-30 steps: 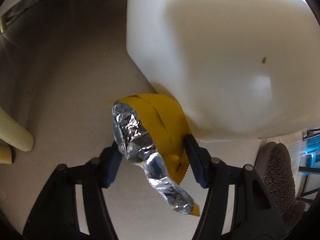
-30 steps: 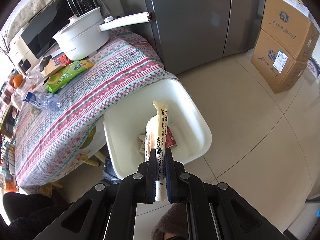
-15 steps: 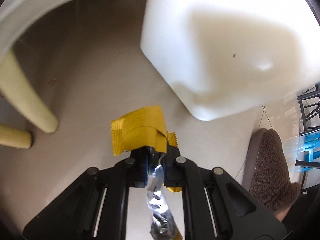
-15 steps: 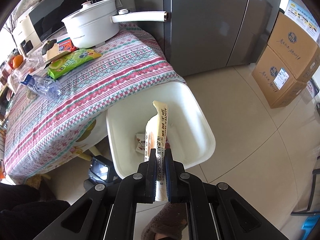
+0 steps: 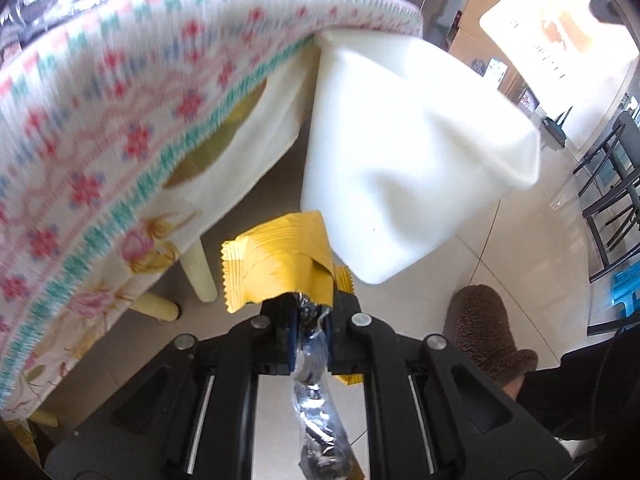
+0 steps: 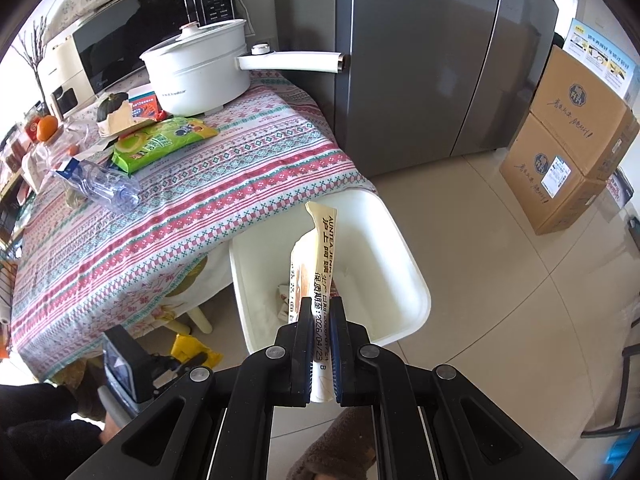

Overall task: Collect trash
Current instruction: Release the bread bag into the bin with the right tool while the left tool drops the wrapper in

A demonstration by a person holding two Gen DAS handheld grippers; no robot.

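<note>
My left gripper [image 5: 310, 312] is shut on a yellow wrapper [image 5: 280, 264] with a silver foil inside; it holds it off the floor, low beside the white trash bin [image 5: 404, 168] and under the table edge. The left gripper also shows in the right wrist view [image 6: 188, 354], left of the bin. My right gripper [image 6: 321, 312] is shut on a cream wrapper [image 6: 320, 256] with black print and holds it upright above the open bin [image 6: 412, 276]. A few scraps of trash [image 6: 283, 300] lie in the bin.
The table with the patterned cloth [image 6: 180, 216] stands left of the bin and carries a white pot [image 6: 200, 68], a green packet [image 6: 160, 144] and a plastic bottle [image 6: 100, 188]. Grey fridge [image 6: 420, 60] behind. Cardboard boxes [image 6: 568, 140] at right. Brown slipper [image 5: 484, 332] on floor.
My left gripper closed on the yellow wrapper on the floor, then lifted it and tilted up toward the table edge. The right gripper kept its wrapper over the bin.
</note>
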